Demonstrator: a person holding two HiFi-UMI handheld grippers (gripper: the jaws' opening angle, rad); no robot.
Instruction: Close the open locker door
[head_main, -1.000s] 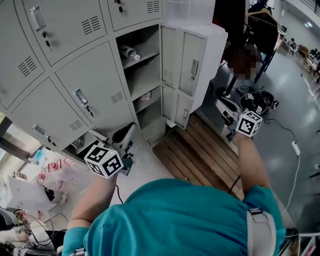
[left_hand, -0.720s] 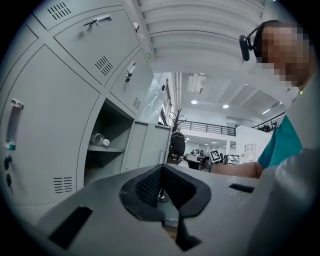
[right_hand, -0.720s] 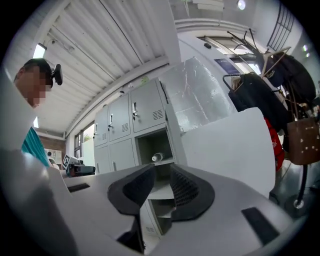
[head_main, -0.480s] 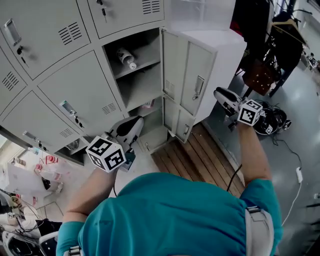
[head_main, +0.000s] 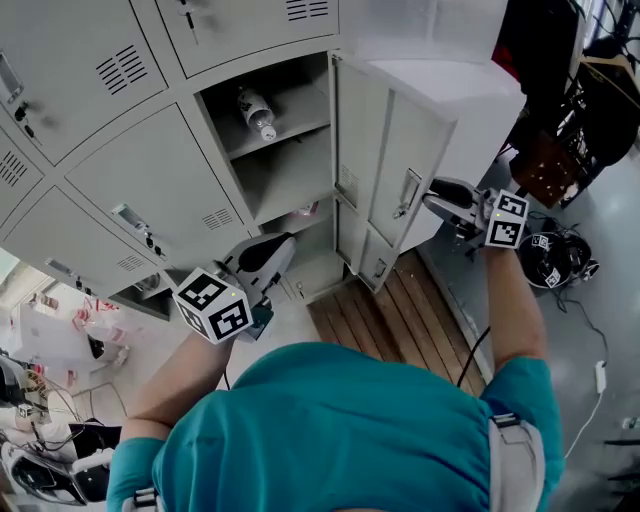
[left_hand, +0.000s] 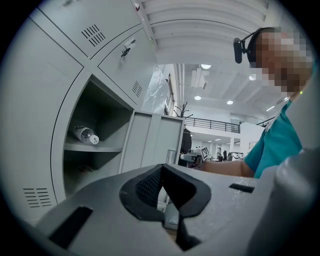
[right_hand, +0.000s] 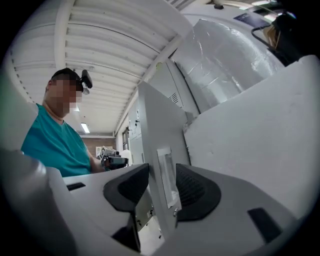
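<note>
The grey locker door (head_main: 385, 170) stands swung out from its open compartment (head_main: 285, 150), where a plastic bottle (head_main: 258, 112) lies on the upper shelf. My right gripper (head_main: 432, 200) is at the door's outer edge beside the handle (head_main: 408, 193). In the right gripper view its jaws (right_hand: 162, 187) have just been opening and straddle the door edge (right_hand: 152, 135) and handle (right_hand: 167, 175) without pressing on them. My left gripper (head_main: 262, 255) hangs low in front of the lockers, shut and empty, its tips (left_hand: 162, 167) meeting. The door (left_hand: 155, 142) also shows in the left gripper view.
Closed locker doors (head_main: 150, 190) fill the left. A wooden pallet (head_main: 400, 310) lies on the floor below the open door. A plastic-wrapped cabinet (head_main: 460, 90) stands behind the door. Black gear and cables (head_main: 555, 260) sit at the right, clutter (head_main: 60, 330) at the lower left.
My right gripper has swung left to the door's handle edge and its jaws have spread around it. My left gripper has edged closer to the lockers.
</note>
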